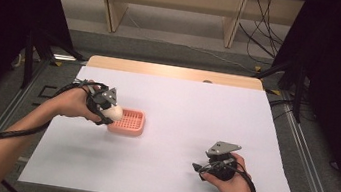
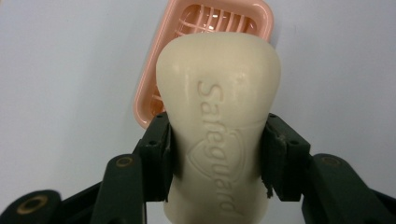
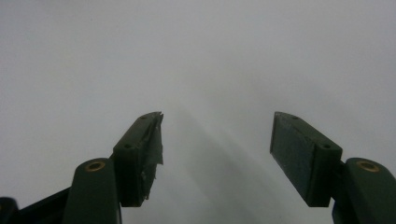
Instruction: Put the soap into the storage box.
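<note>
A cream-white bar of soap (image 2: 217, 126) is sitting clamped between the two black fingers (image 2: 156, 154) of the left gripper (image 1: 104, 104), gripped across its narrower waist so that its wider rounded end is sticking out past them. The word "Safeguard" and a shield outline are showing embossed along its upper face. The bar is hanging off the tabletop (image 1: 197, 110), just over the near end of a pink soap dish (image 1: 127, 122). The dish is a shallow rounded rectangle with a slatted grid floor, and it is lying flat on the white tabletop, left of centre. In the left gripper view the dish (image 2: 154, 84) is showing partly hidden behind the soap.
</note>
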Demonstrator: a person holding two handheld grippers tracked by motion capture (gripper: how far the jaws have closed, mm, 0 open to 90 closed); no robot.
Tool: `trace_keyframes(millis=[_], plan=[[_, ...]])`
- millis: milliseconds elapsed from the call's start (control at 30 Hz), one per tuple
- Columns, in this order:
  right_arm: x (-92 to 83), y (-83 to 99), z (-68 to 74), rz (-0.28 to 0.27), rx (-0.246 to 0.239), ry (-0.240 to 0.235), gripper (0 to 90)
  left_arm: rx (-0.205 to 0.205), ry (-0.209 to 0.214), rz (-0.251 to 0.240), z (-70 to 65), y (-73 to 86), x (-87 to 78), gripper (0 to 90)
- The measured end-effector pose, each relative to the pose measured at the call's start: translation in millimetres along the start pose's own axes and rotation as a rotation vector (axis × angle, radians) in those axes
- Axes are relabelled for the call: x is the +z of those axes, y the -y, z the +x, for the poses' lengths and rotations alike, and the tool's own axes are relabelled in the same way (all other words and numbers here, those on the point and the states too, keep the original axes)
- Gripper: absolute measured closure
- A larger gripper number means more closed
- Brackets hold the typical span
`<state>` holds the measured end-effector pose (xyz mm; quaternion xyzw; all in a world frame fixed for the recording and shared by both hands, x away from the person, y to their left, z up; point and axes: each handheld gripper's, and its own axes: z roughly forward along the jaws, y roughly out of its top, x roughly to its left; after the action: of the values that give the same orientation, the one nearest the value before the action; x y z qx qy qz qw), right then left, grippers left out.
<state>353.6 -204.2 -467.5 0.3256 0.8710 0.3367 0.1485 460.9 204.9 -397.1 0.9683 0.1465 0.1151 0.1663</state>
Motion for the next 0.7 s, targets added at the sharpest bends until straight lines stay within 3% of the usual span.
trace_keyframes(millis=[33,233,267,300,333,433,467,567,700], plan=[[-0.1,0.0,0.1,0.001,0.002,-0.001,35.0,0.023,-0.005,0.002,1.8,-0.8,0.0,49.7],[-0.3,0.0,-0.1,0.000,0.001,-0.002,35.0,0.028,-0.002,-0.003,2.1,-3.1,0.9,49.7],[-0.3,0.1,0.0,0.000,0.002,-0.002,35.0,0.001,0.007,-0.004,0.0,-2.9,1.1,49.7],[-1.3,-0.3,-0.5,0.012,0.001,-0.009,35.0,0.024,0.001,-0.003,1.5,-3.9,1.2,49.6],[-3.3,-0.6,1.3,0.036,0.030,-0.005,35.0,0.021,-0.003,-0.001,1.2,-4.3,1.6,49.6],[-1.7,-0.4,-0.7,0.012,0.002,-0.008,35.0,0.028,-0.005,-0.002,2.5,-5.7,2.1,49.6],[-0.2,0.2,-0.1,-0.005,0.006,-0.001,35.0,0.014,-0.002,-0.002,1.9,-5.7,2.2,49.6],[-2.5,-0.2,0.7,0.023,0.021,-0.005,34.9,0.028,-0.006,-0.006,3.8,-6.8,3.0,49.6],[-1.6,-0.4,-0.6,0.013,0.003,-0.010,34.9,0.032,-0.008,-0.007,4.0,-7.7,4.0,49.6]])
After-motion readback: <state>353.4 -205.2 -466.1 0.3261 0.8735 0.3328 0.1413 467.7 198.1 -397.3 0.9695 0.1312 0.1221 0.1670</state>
